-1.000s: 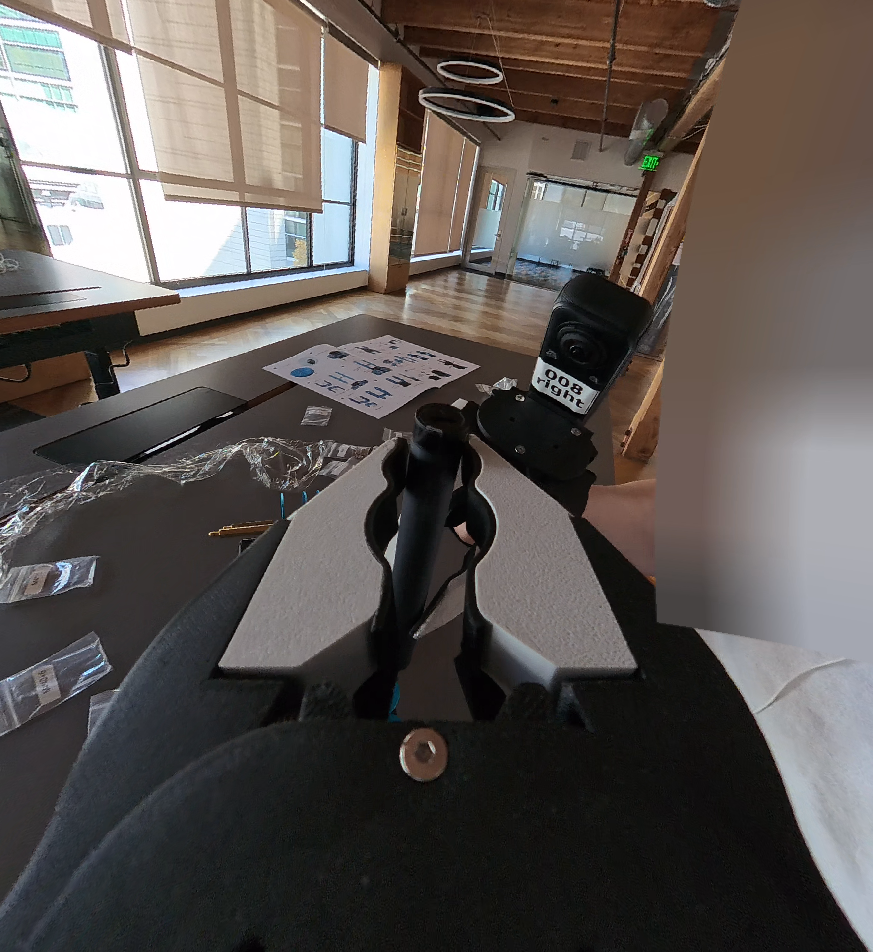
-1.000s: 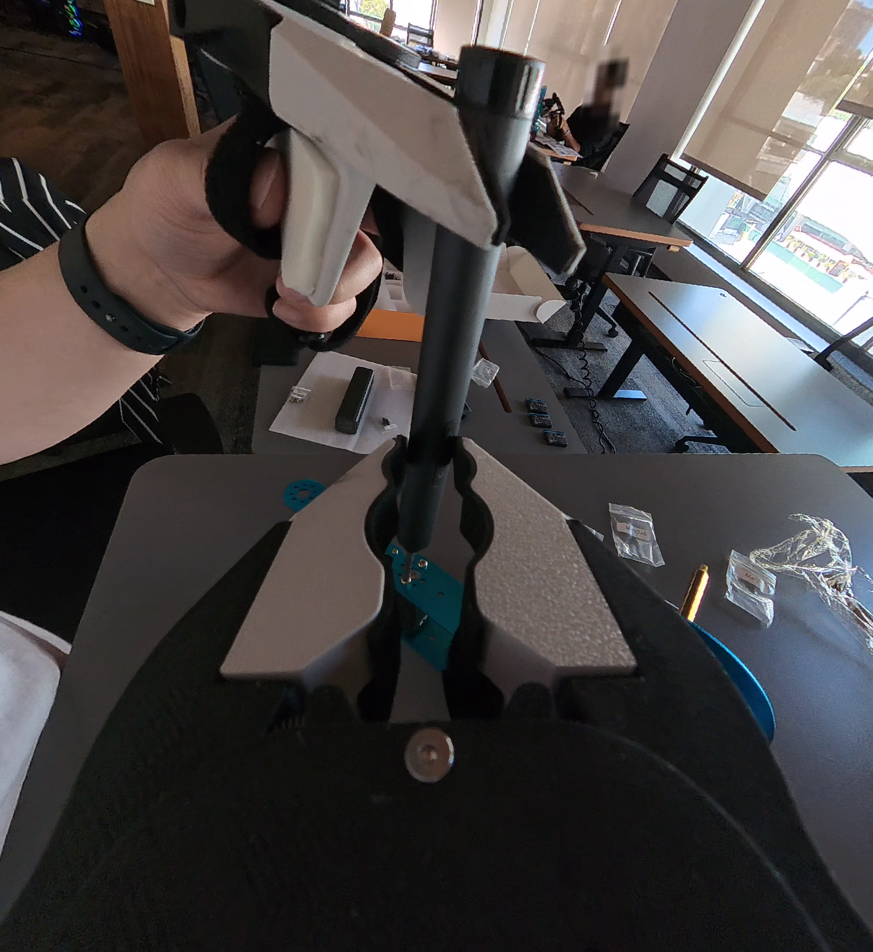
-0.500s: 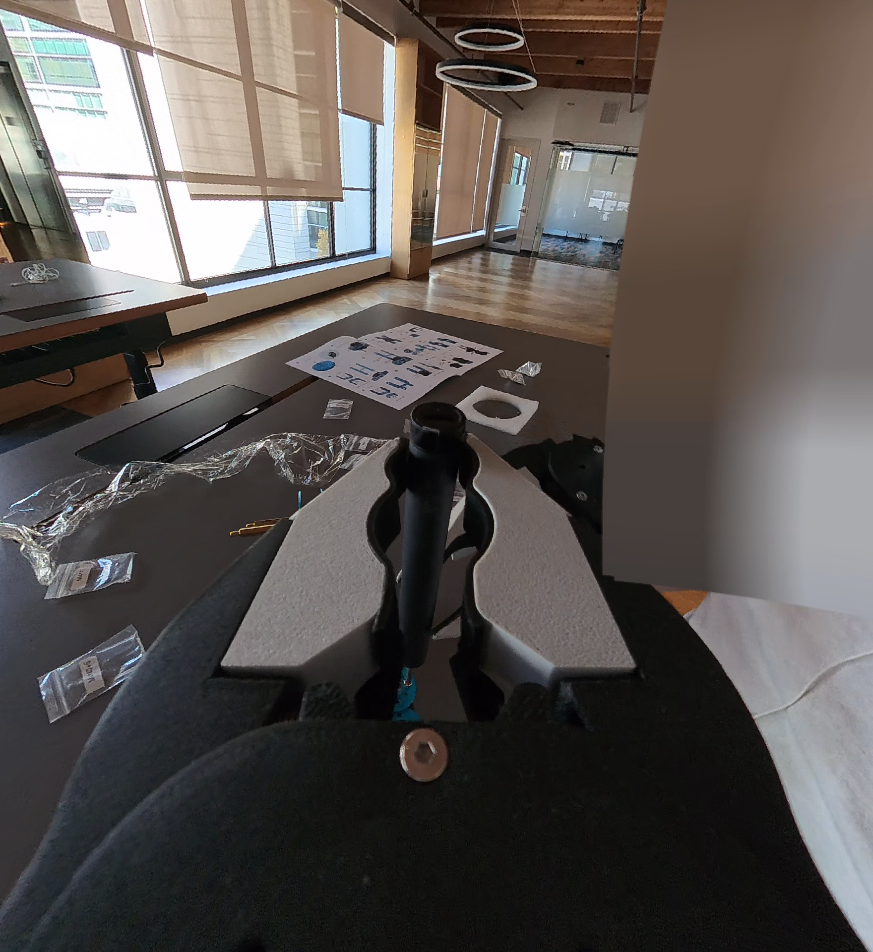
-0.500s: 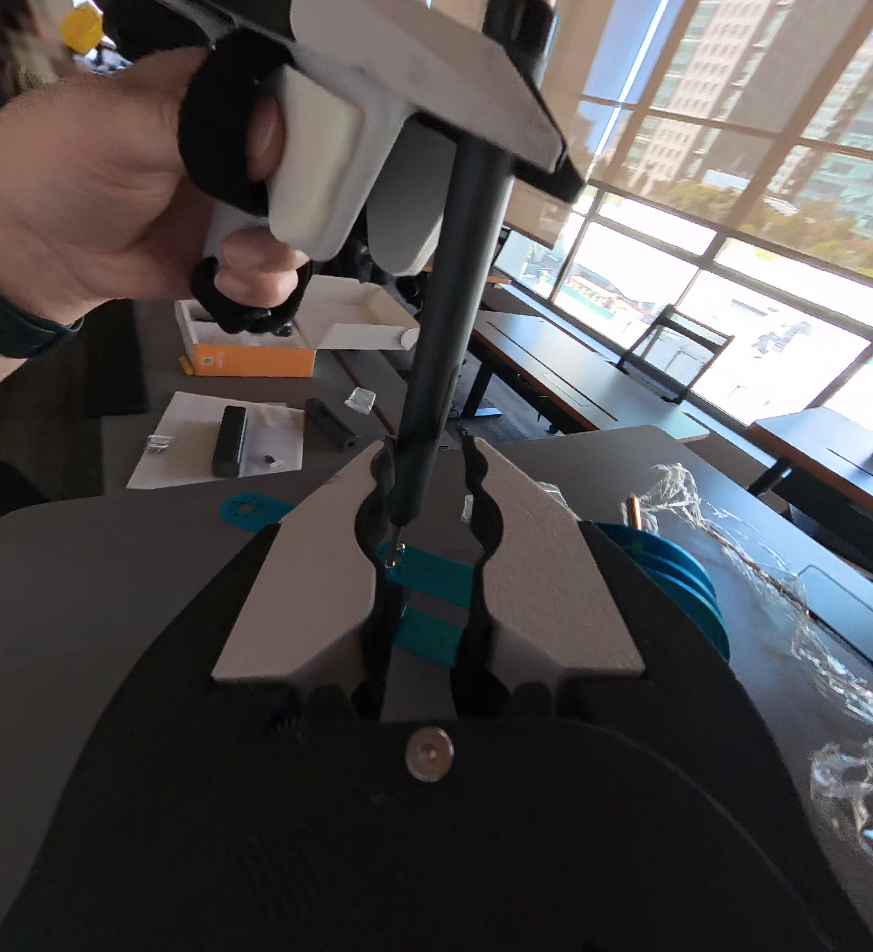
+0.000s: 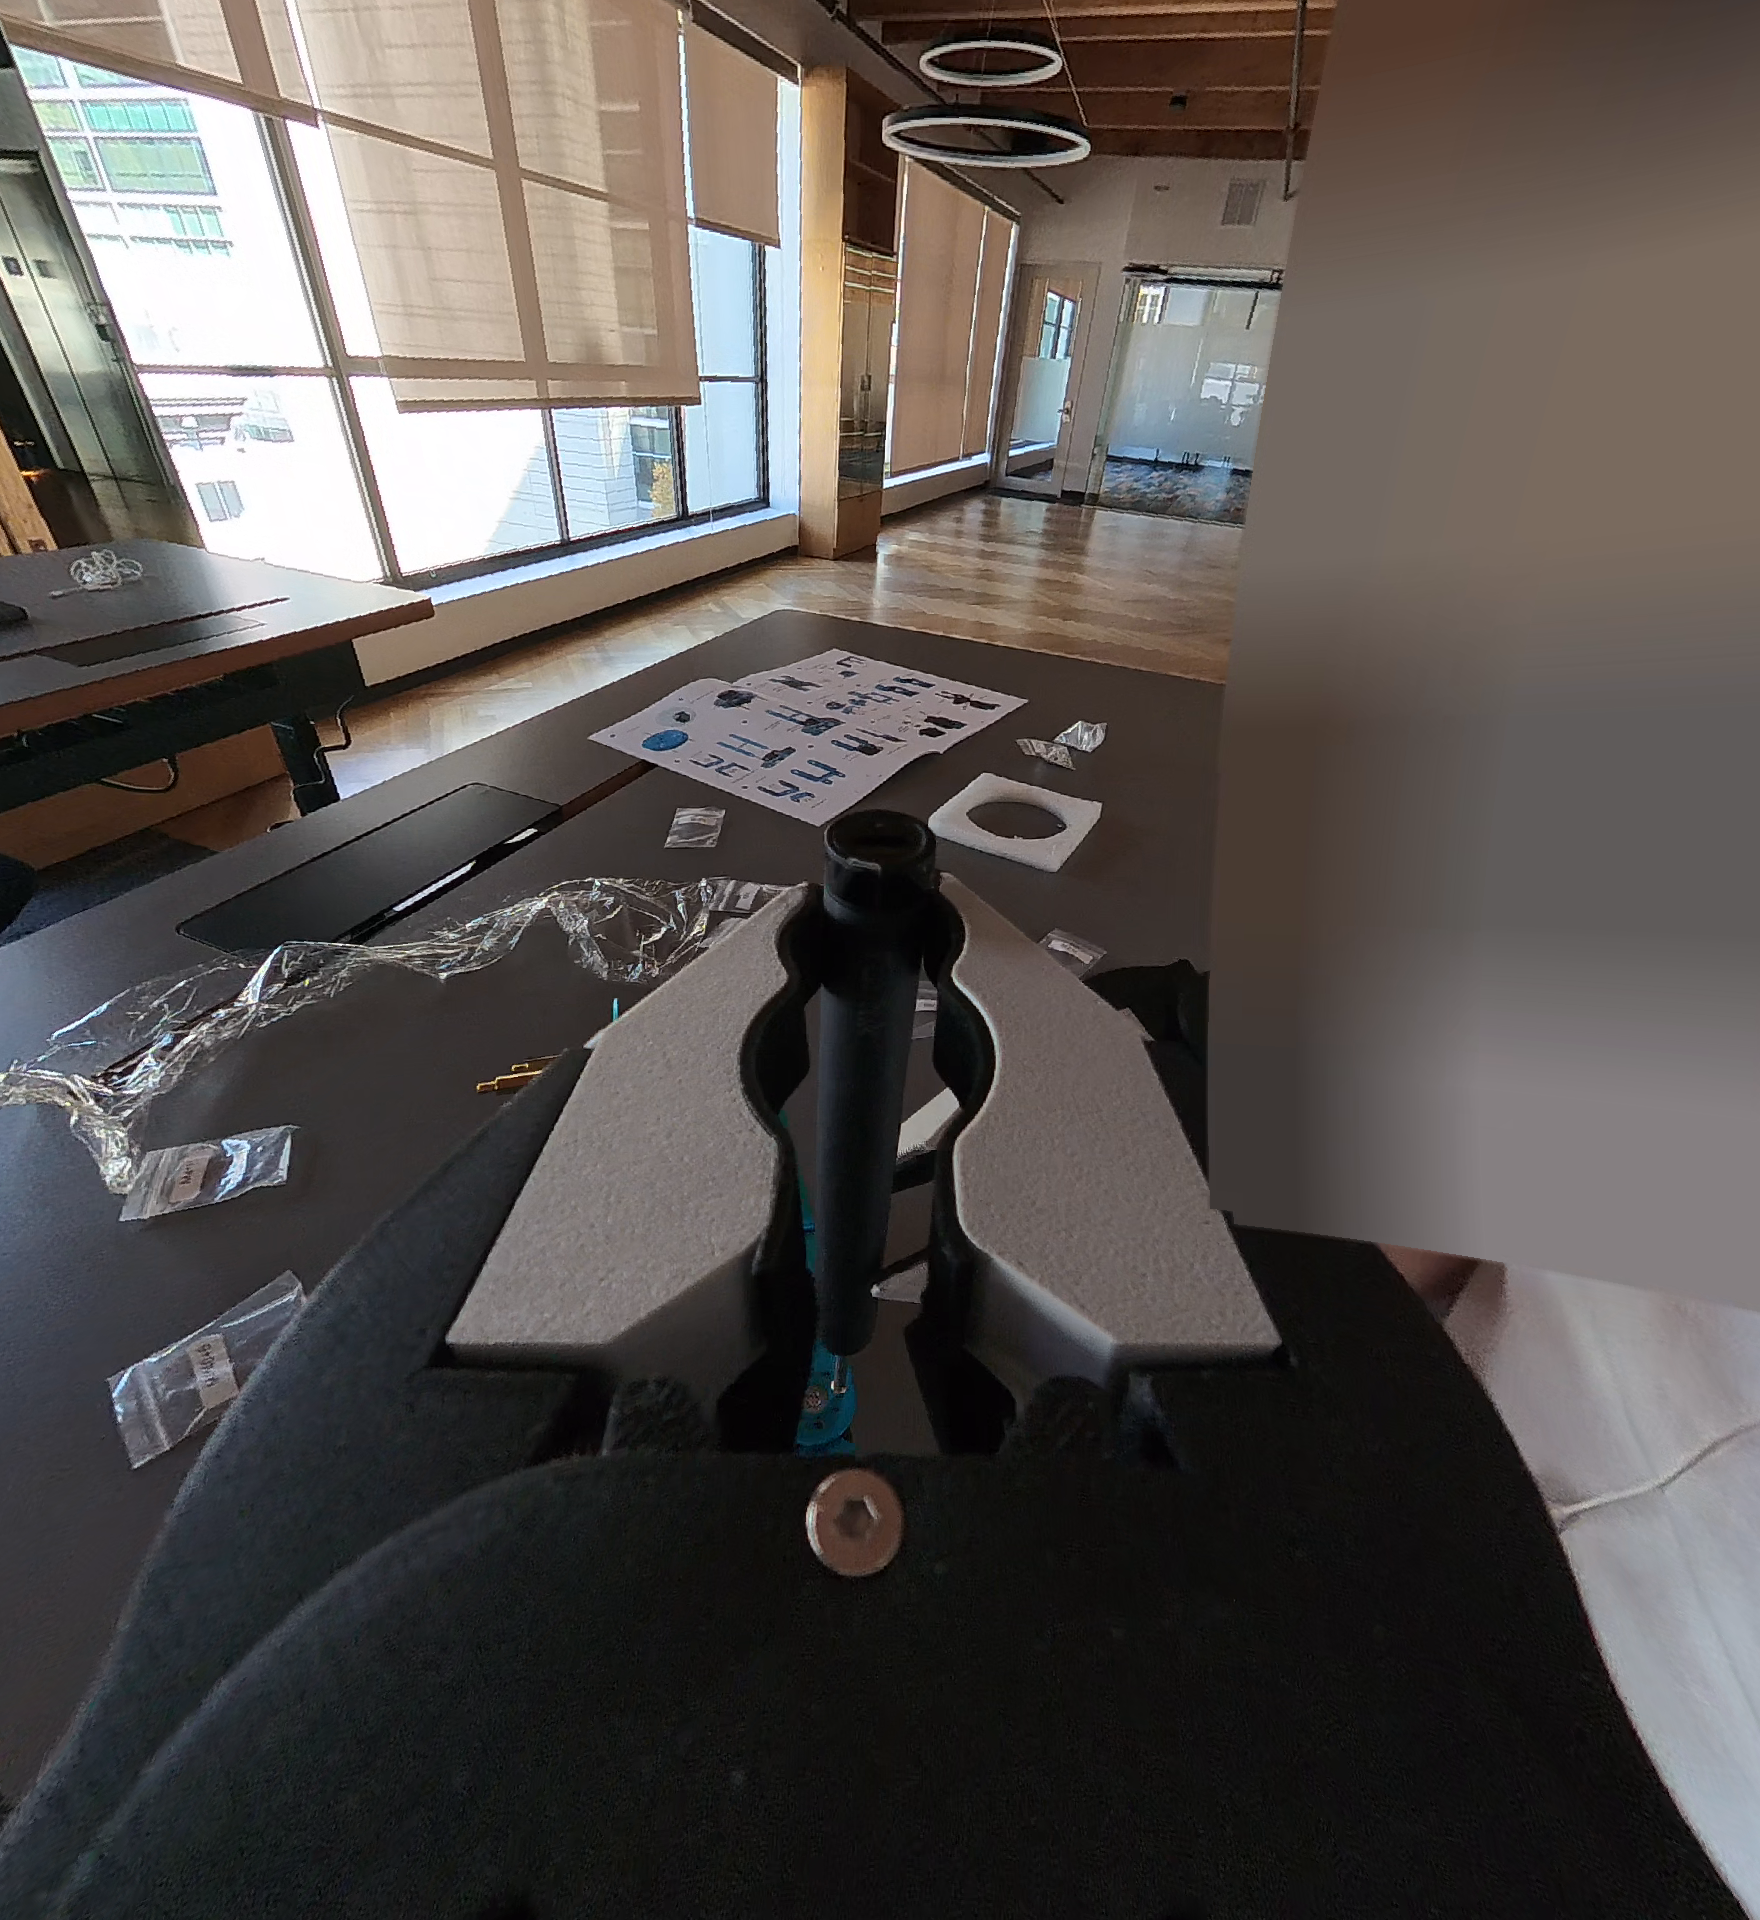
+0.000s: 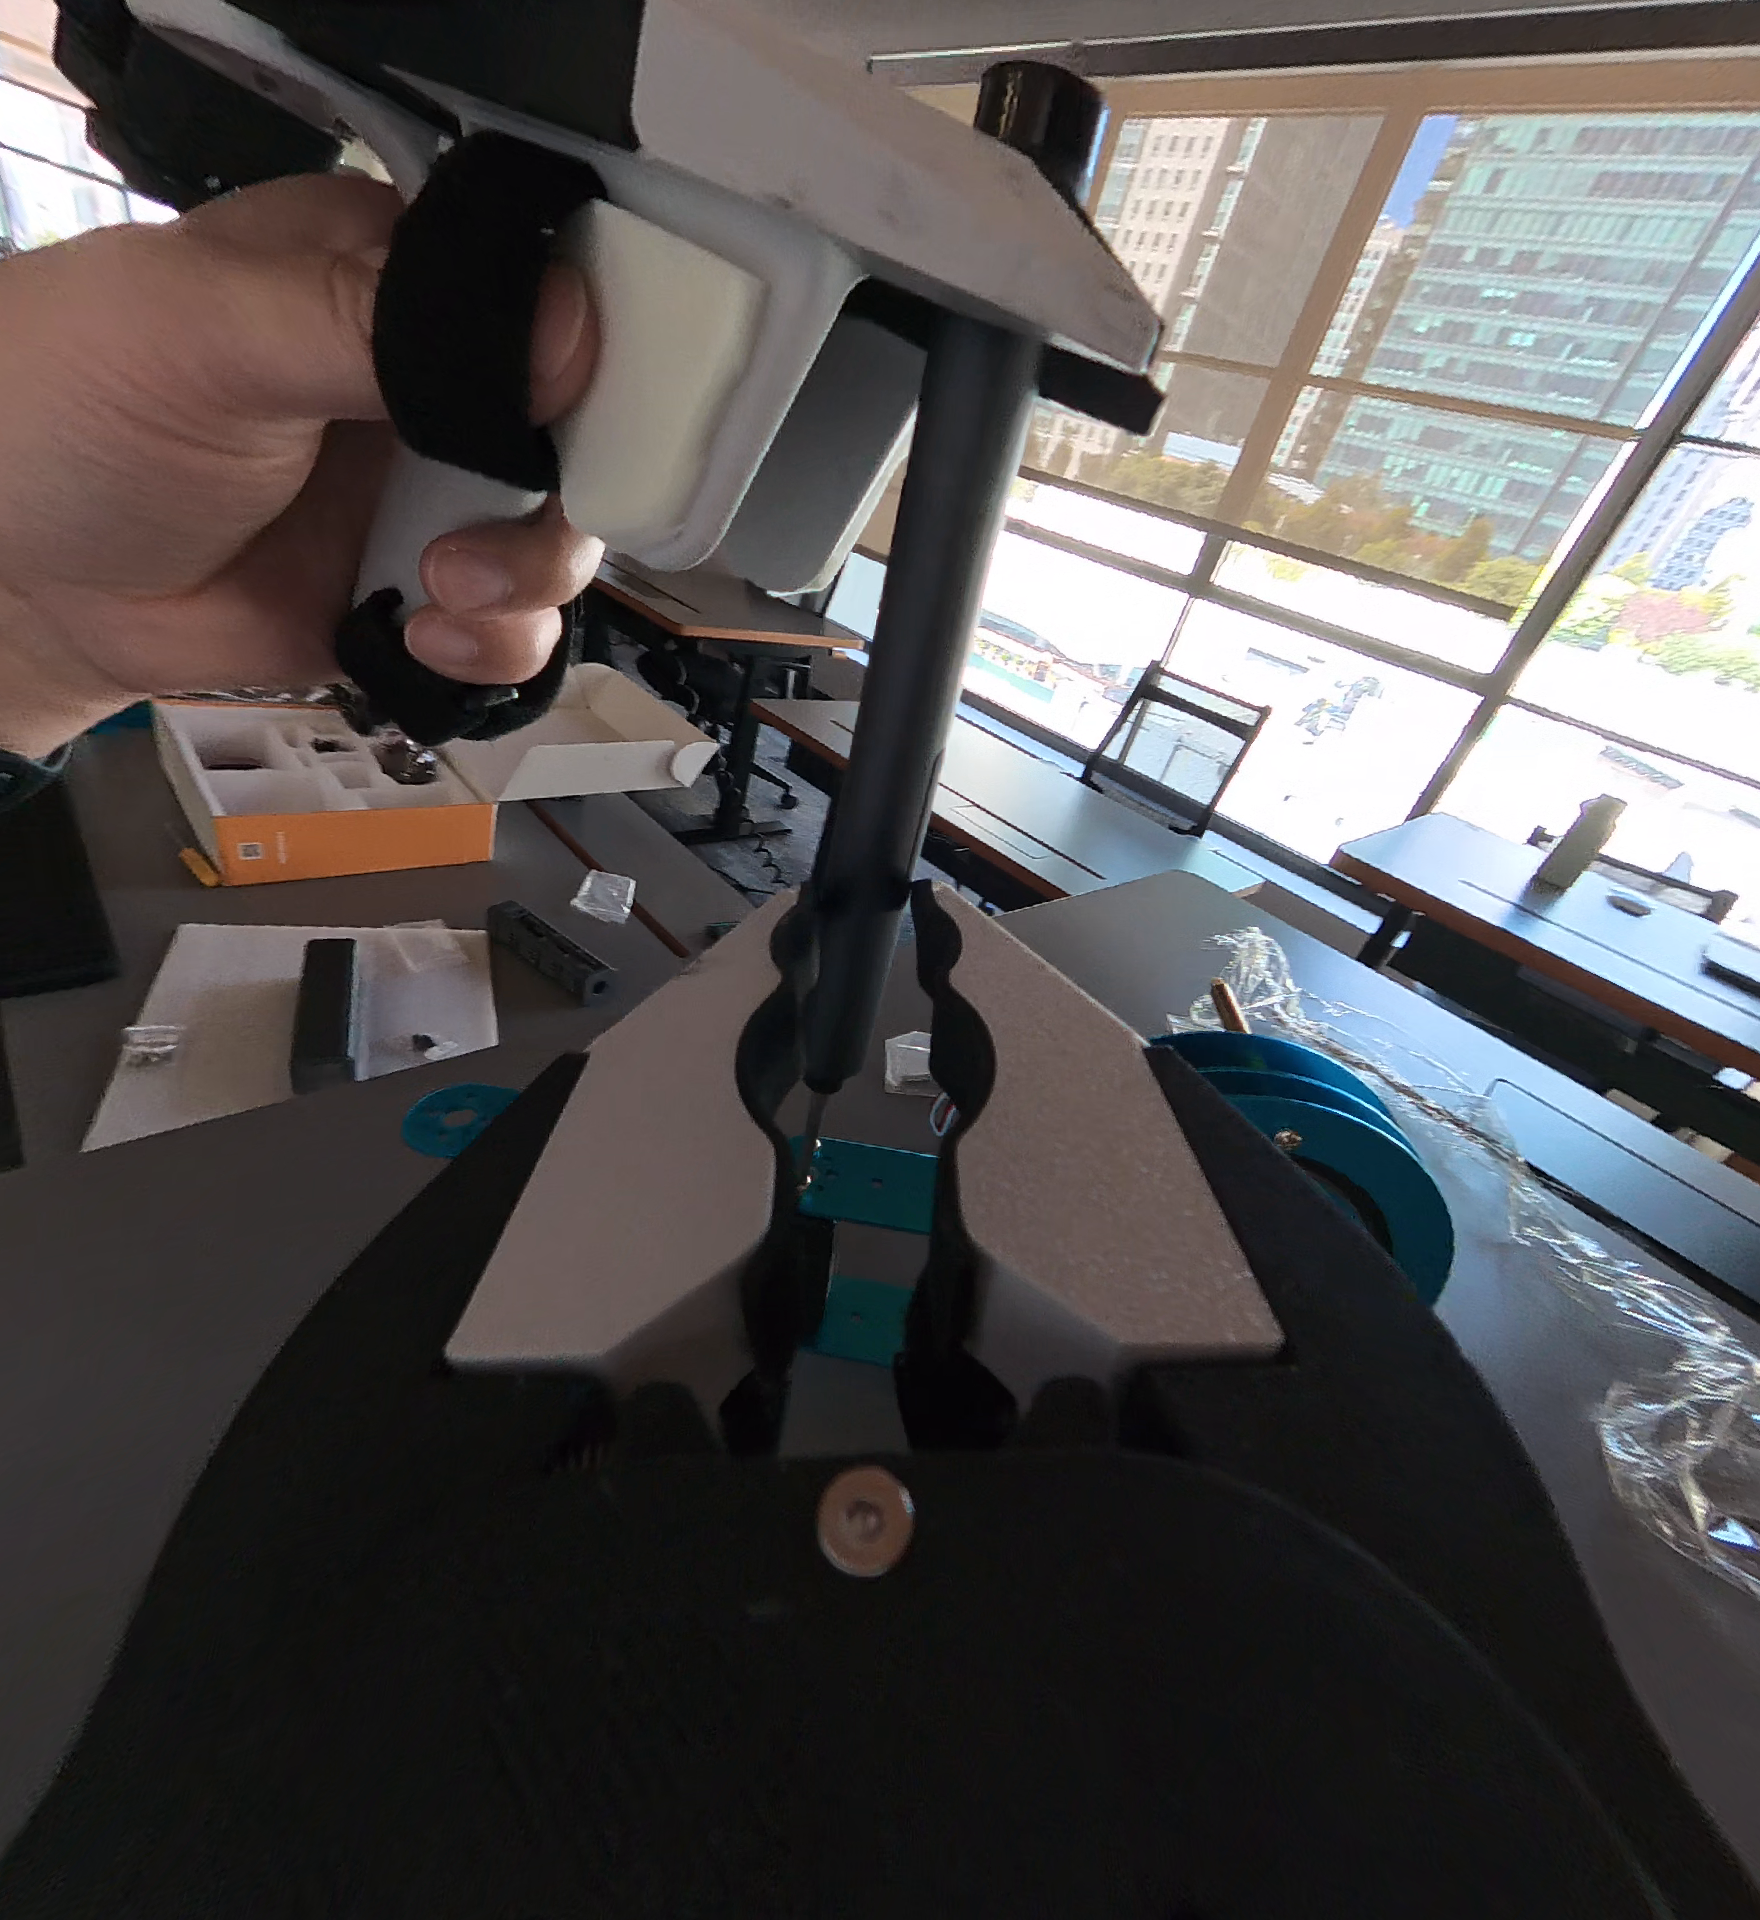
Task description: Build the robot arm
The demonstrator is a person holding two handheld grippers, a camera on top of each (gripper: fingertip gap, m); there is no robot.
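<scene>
My left gripper (image 5: 871, 914) is shut on a black screwdriver (image 5: 860, 1091) that points down between its fingers. The bit tip rests on a small screw (image 5: 840, 1387) in a teal metal bracket (image 5: 822, 1429). My right gripper (image 6: 860, 904) is shut on the same teal bracket (image 6: 876, 1184) just above the dark table (image 6: 180, 1299). In the right wrist view a hand (image 6: 128, 468) holds the left gripper (image 6: 959, 229) overhead. The screwdriver (image 6: 928, 623) comes down from it to the screw (image 6: 811, 1179).
Blue wheels (image 6: 1354, 1174) lie right of the bracket and a teal disc (image 6: 455, 1117) left of it. An orange box (image 6: 336, 821) and a black block (image 6: 325, 997) sit farther back. Crumpled plastic wrap (image 5: 336, 977), small bags (image 5: 206, 1169), a printed sheet (image 5: 814, 727) and white foam (image 5: 1016, 821) lie on the table. One gripper's finger ends stand about 9 cm off the other's.
Both grippers have swung round together with the screwdriver tip staying on the screw. The right view now faces the windows. The right gripper's camera has left the left view.
</scene>
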